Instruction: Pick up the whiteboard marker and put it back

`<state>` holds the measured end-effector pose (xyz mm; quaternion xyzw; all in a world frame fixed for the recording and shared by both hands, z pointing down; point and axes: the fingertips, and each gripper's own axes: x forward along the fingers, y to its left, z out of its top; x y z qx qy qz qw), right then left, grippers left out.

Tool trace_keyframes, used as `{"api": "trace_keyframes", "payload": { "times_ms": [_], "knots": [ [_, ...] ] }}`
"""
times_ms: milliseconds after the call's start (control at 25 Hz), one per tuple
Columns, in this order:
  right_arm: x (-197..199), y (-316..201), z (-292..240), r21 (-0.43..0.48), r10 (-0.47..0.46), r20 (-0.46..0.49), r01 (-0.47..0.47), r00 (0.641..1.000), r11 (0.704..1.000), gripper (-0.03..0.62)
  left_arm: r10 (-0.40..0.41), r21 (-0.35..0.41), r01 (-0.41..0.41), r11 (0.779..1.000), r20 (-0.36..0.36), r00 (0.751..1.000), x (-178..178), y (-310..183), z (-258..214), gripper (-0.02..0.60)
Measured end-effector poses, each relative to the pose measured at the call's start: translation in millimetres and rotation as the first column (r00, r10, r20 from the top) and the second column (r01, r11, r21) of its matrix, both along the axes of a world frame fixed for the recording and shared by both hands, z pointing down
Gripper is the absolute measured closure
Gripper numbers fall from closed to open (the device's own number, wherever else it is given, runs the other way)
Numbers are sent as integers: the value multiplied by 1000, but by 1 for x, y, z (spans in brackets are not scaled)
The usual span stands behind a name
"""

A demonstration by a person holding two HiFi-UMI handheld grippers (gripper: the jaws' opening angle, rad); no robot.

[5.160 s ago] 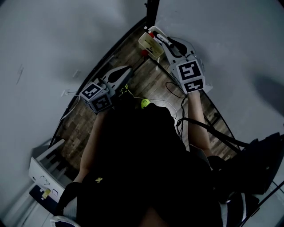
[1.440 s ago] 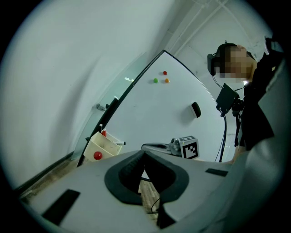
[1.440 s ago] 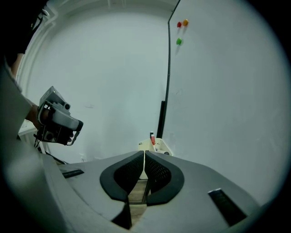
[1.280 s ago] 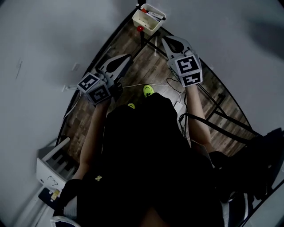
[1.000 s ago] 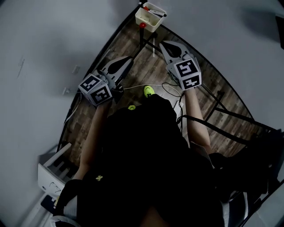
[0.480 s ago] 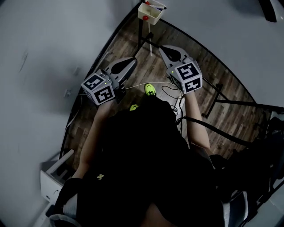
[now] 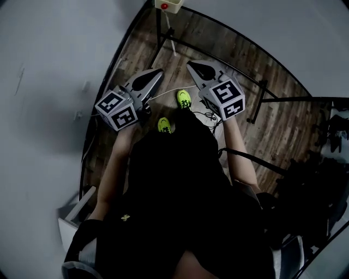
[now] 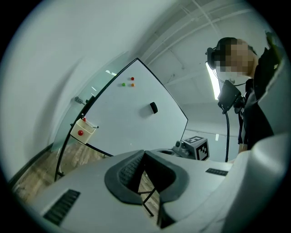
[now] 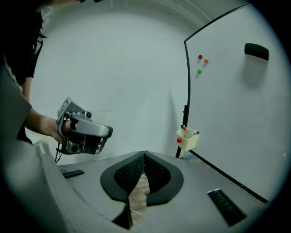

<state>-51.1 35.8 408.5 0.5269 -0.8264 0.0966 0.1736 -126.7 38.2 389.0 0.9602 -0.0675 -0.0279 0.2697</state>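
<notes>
The cream marker tray [image 9: 187, 138] hangs at the whiteboard's lower left corner and also shows as the tray [image 8: 83, 129] and the tray [image 7: 166, 4]. Small pens stick out of it, too small to tell apart. My right gripper [image 9: 145, 154] is shut with nothing between its pads, well short of the tray. My left gripper [image 8: 144, 152] is shut and empty too. Seen from the head, the left gripper [image 7: 158, 71] and the right gripper [image 7: 190, 64] are held side by side above the wooden floor.
The whiteboard [image 9: 236, 113] stands on a black frame and carries a black eraser [image 9: 257, 51] and small coloured magnets [image 9: 200, 63]. Cables [image 7: 210, 117] lie on the floor by my yellow shoes [image 7: 182, 98]. A white wall is at the left.
Both grippers have drawn back from the whiteboard. The tray has slid up to the top edge of the head view. Earlier the right gripper was at the tray; now it is empty and far off.
</notes>
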Motion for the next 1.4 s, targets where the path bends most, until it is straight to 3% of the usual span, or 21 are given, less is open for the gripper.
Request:
{"api": "trace_keyframes", "payload": {
  "times_ms": [1400],
  "knots": [
    [-33,38,-20,83,-53,180,39,982,996,589,-8,30,9,999,-19,1000,7,35,-5,584]
  ]
}}
